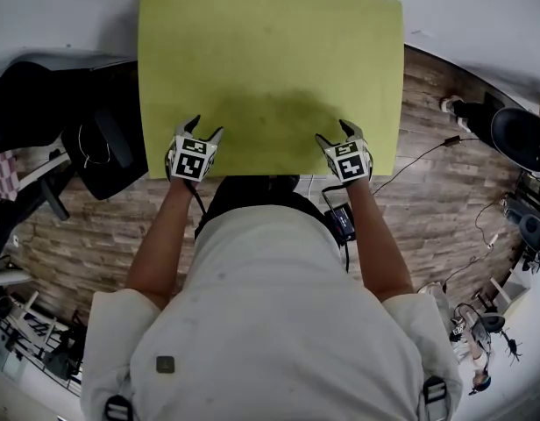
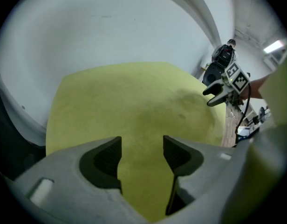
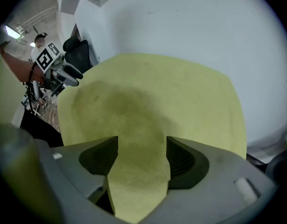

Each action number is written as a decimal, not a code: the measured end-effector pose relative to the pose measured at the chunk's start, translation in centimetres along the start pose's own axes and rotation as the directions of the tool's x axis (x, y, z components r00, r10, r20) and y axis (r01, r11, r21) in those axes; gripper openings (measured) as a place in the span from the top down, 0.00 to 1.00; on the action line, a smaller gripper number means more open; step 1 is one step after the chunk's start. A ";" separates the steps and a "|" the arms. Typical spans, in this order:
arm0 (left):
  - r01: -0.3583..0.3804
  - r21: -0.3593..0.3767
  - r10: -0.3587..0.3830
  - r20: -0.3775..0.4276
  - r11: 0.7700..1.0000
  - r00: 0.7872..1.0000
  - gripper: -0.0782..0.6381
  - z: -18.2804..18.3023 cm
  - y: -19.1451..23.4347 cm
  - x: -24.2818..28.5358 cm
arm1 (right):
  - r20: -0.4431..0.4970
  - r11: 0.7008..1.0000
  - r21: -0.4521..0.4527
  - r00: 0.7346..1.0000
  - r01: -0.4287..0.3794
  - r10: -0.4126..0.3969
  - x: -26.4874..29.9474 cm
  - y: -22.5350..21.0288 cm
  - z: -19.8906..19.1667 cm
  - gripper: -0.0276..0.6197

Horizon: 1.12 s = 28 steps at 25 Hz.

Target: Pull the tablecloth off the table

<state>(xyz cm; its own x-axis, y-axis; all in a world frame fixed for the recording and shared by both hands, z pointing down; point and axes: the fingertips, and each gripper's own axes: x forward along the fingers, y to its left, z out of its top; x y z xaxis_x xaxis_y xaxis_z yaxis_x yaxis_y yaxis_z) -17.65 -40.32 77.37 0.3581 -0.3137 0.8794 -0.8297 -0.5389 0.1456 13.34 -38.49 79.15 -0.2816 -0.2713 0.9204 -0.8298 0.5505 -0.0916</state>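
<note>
A yellow-green tablecloth (image 1: 270, 68) lies spread flat over the tabletop and covers all of it, its far edge against a white wall (image 1: 68, 7). A darker patch shows on the cloth near its middle. The person stands at the near edge in a pale shirt (image 1: 270, 323), both forearms reaching forward.

The left claw (image 1: 207, 128) sits at the near left part of the cloth, just over its edge. In the left gripper view this claw (image 2: 142, 146) is open — the two dark ribbed pads stand apart, and the cloth fills the gap between them without being pinched.

The right claw (image 1: 333, 132) sits at the near right part of the same edge, well apart from the left one. In the right gripper view it (image 3: 142, 146) is open too, with a strip of cloth showing up through the gap between its pads.

Each gripper view shows the other gripper across the cloth — the right one (image 2: 209, 97) and the left one (image 3: 78, 80) — both with jaws apart.

A wood-plank floor (image 1: 428, 191) surrounds the table, with a black chair (image 1: 103, 147) to the left and cables (image 1: 419, 160) on the right.
</note>
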 end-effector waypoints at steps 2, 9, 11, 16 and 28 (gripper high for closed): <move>-0.006 0.013 0.007 -0.028 1.000 1.000 0.49 -1.0 0.2 0.8 | -0.020 1.000 -0.004 1.000 -0.009 0.009 0.6 0.3 -0.3 0.42; -0.033 0.041 0.036 -0.075 0.999 0.997 0.49 -2.7 0.5 2.5 | -0.017 0.999 -0.018 1.000 0.026 -0.026 1.8 0.5 -0.3 0.40; -0.043 0.032 0.045 -0.063 0.999 0.997 0.49 -2.6 0.4 2.5 | -0.008 0.999 -0.026 1.000 0.029 -0.029 1.7 0.3 -0.2 0.40; -0.051 -0.013 0.051 -0.051 0.999 0.997 0.58 -1.9 0.8 2.8 | -0.027 0.999 -0.034 1.000 0.016 -0.017 1.8 0.2 0.4 0.52; -0.030 -0.026 0.030 -0.008 0.999 1.000 0.88 -0.2 0.8 3.4 | 0.021 0.994 -0.107 1.000 -0.005 0.007 2.4 1.7 2.5 0.93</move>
<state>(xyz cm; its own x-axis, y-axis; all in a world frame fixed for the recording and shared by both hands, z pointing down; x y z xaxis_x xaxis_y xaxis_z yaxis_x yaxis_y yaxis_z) -17.21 -41.66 80.55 0.3293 -0.3232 0.8872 -0.8508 -0.5090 0.1304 10.04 -40.22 80.30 -0.2974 -0.2840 0.9115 -0.7722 0.6330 -0.0547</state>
